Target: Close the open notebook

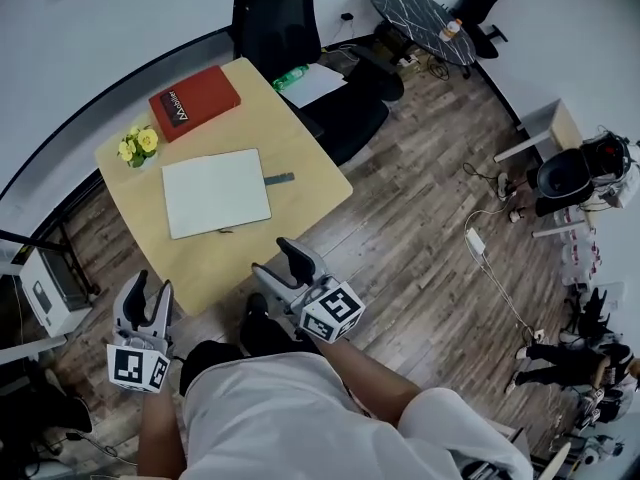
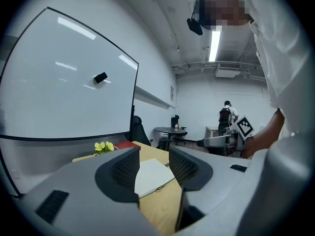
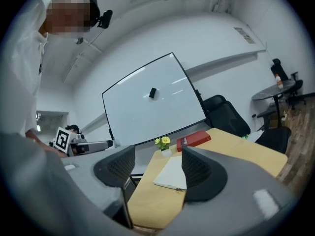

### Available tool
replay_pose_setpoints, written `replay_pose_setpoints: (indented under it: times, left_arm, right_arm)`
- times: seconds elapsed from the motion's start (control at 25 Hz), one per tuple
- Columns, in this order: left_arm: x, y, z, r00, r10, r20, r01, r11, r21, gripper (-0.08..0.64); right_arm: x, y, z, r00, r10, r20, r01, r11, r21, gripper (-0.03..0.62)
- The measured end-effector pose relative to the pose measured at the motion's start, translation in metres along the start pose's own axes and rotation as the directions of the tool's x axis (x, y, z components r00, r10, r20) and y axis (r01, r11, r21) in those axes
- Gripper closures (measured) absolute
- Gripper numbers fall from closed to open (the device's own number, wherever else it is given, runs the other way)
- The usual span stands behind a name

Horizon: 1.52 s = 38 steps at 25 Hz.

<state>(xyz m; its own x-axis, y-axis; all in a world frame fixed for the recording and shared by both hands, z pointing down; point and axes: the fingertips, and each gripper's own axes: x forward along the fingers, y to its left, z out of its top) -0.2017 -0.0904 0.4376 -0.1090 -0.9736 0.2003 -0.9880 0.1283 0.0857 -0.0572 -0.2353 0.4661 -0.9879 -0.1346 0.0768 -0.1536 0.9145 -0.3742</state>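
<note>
The white notebook [image 1: 215, 193] lies flat on the table, a blank pale face turned up. It sits ahead of the left claw [image 1: 152, 286] and the right claw [image 1: 280, 261], well apart from both and touching neither.

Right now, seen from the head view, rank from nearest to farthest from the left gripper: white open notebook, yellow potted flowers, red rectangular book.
From the left gripper:
1. white open notebook, middle of the table.
2. yellow potted flowers, table's left edge.
3. red rectangular book, far corner.
</note>
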Motion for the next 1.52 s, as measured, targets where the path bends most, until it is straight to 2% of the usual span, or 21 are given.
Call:
replay_pose_setpoints:
  times: [0.2, 0.28, 0.32, 0.36, 0.44, 0.52, 0.68, 0.76, 0.88, 1.0, 1.04, 1.12, 1.2, 1.28, 1.52]
  left_arm:
    - [0.037, 0.021, -0.001, 0.999, -0.033, -0.014, 0.033, 0.999, 0.022, 0.373]
    - [0.049, 0.029, -0.007, 0.998, -0.058, -0.028, 0.059, 0.998, 0.031, 0.373]
    - [0.056, 0.034, -0.01, 0.997, -0.074, -0.033, 0.075, 0.997, 0.031, 0.373]
    - [0.066, 0.041, -0.012, 0.995, -0.093, -0.037, 0.094, 0.995, 0.028, 0.373]
    - [0.086, 0.054, -0.017, 0.99, -0.135, -0.044, 0.136, 0.99, 0.025, 0.373]
    - [0.099, 0.065, -0.023, 0.983, -0.173, -0.057, 0.174, 0.984, 0.023, 0.373]
    - [0.126, 0.072, -0.029, 0.958, -0.279, -0.072, 0.279, 0.96, -0.006, 0.373]
    - [0.136, 0.078, -0.025, 0.943, -0.327, -0.067, 0.327, 0.945, -0.012, 0.374]
    - [0.147, 0.091, -0.021, 0.917, -0.395, -0.065, 0.395, 0.919, -0.01, 0.374]
    - [0.153, 0.097, -0.027, 0.884, -0.462, -0.069, 0.461, 0.887, -0.022, 0.374]
    - [0.154, 0.099, -0.03, 0.874, -0.48, -0.071, 0.479, 0.877, -0.031, 0.374]
    - [0.153, 0.104, -0.036, 0.854, -0.514, -0.076, 0.512, 0.858, -0.048, 0.374]
    - [0.154, 0.107, -0.042, 0.834, -0.545, -0.085, 0.542, 0.839, -0.053, 0.376]
    - [0.159, 0.109, -0.049, 0.82, -0.565, -0.094, 0.562, 0.825, -0.059, 0.376]
    - [0.172, 0.116, -0.059, 0.811, -0.575, -0.103, 0.569, 0.818, -0.086, 0.376]
  right_arm:
    - [0.034, -0.018, -0.007, 1.0, 0.009, 0.006, -0.009, 0.993, 0.12, 0.295]
    - [0.044, -0.022, -0.02, 1.0, 0.014, 0.005, -0.015, 0.976, 0.218, 0.295]
    - [0.05, -0.026, -0.027, 1.0, 0.014, 0.011, -0.016, 0.957, 0.29, 0.295]
    - [0.057, -0.031, -0.034, 1.0, 0.009, 0.022, -0.017, 0.928, 0.372, 0.295]
    - [0.072, -0.04, -0.046, 0.999, -0.006, 0.049, -0.021, 0.847, 0.531, 0.295]
    - [0.084, -0.044, -0.057, 0.998, -0.024, 0.06, -0.021, 0.767, 0.641, 0.295]
    - [0.089, -0.052, -0.078, 0.995, -0.097, 0.032, 0.043, 0.68, 0.732, 0.295]
    - [0.093, -0.056, -0.087, 0.988, -0.149, 0.028, 0.071, 0.621, 0.78, 0.295]
    - [0.105, -0.066, -0.1, 0.971, -0.23, 0.066, 0.062, 0.507, 0.86, 0.295]
    - [0.108, -0.083, -0.122, 0.934, -0.34, 0.108, 0.02, 0.353, 0.935, 0.295]
    - [0.108, -0.088, -0.129, 0.92, -0.376, 0.11, 0.014, 0.311, 0.95, 0.295]
    - [0.11, -0.095, -0.142, 0.895, -0.435, 0.097, 0.02, 0.256, 0.966, 0.296]
    - [0.112, -0.1, -0.149, 0.878, -0.471, 0.083, 0.037, 0.241, 0.97, 0.296]
    - [0.115, -0.106, -0.151, 0.868, -0.49, 0.085, 0.042, 0.242, 0.969, 0.296]
    - [0.119, -0.116, -0.171, 0.863, -0.503, 0.04, 0.092, 0.234, 0.968, 0.296]
